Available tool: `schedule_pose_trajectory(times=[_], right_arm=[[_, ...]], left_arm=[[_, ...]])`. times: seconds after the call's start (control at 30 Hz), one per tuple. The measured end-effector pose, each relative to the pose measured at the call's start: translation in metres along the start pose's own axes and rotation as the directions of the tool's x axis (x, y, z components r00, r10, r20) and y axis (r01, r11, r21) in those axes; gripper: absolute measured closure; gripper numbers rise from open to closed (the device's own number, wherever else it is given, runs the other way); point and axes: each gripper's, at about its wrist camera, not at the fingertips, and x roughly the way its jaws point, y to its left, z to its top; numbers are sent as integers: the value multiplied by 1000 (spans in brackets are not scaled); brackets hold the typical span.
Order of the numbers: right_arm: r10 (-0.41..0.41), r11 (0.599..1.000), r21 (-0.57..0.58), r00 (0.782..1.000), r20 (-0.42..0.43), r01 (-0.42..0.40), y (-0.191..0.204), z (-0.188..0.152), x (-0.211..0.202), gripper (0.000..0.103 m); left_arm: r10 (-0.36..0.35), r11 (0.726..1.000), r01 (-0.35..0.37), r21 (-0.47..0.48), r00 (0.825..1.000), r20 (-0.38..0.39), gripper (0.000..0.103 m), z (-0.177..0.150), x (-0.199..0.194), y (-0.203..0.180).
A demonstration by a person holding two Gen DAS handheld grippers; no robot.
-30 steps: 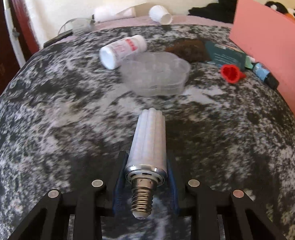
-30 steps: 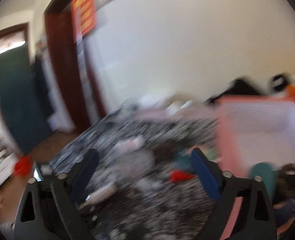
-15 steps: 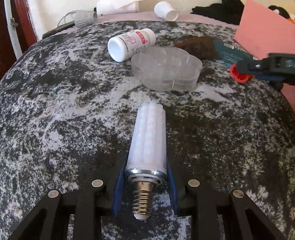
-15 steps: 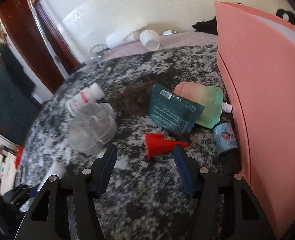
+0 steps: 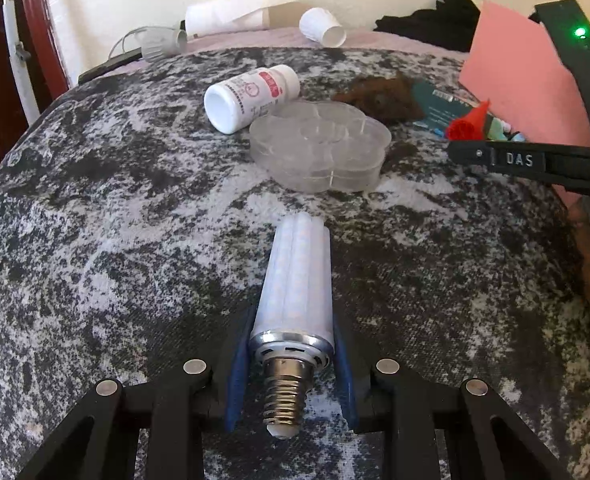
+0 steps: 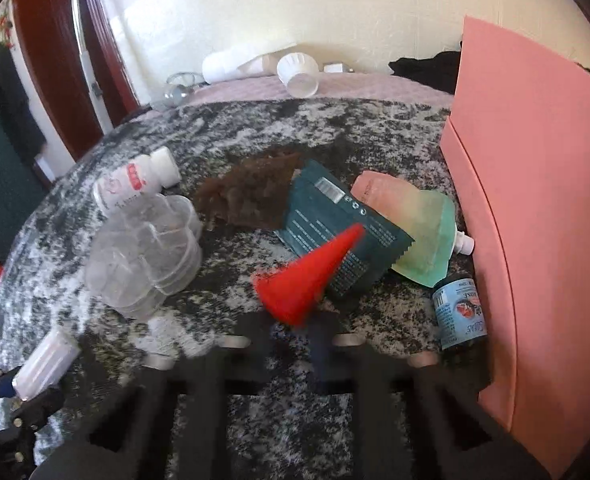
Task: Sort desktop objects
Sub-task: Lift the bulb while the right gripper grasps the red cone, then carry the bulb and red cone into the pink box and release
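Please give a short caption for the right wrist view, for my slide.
Right gripper, jaws just closed on the red cone, beside the pink box.

Our left black two-finger gripper point(image 5: 291, 364) carries blue pads point(image 5: 237, 372) on angular, cut-out black arms studded with round silver screws point(image 5: 194, 366). At three o'clock in its view, our right black gripper point(image 5: 459, 151) shows white "DAS" lettering point(image 5: 519, 159), and a green indicator light point(image 5: 580, 33) glows on its housing at one o'clock. Its own view blurs the same black frame.
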Motion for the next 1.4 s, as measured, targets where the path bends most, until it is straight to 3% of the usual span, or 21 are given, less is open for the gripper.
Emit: schedule_pose_trajectory(times=[0.23,0.43,0.6,0.9,1.13,1.27,1.4], right_arm=[[29,998,-65,996,87,-23,27,0,-38,99],[56,995,-91,979,195,-39,44,-3,-92,99],[31,994,-111,958,286,1,53,-11,-140,98],[-112,980,-107,912,396,167,49,-35,-192,98],[-191,974,-22,870,455,225,26,-44,-219,98],[-236,971,92,842,485,219,-8,-48,-236,98],[-288,954,218,831,476,206,-49,-49,-245,98]], left_arm=[[-19,1000,20,-3,999,31,72,8,-12,-8],[-47,999,49,-16,996,79,72,21,-28,-18],[-70,997,71,-3,991,118,72,32,-39,-36],[-129,992,127,23,979,160,72,48,-52,-79],[-181,983,180,28,957,225,72,63,-69,-109],[-222,975,222,29,942,253,72,71,-74,-127],[-267,963,264,48,924,272,72,78,-77,-153]])
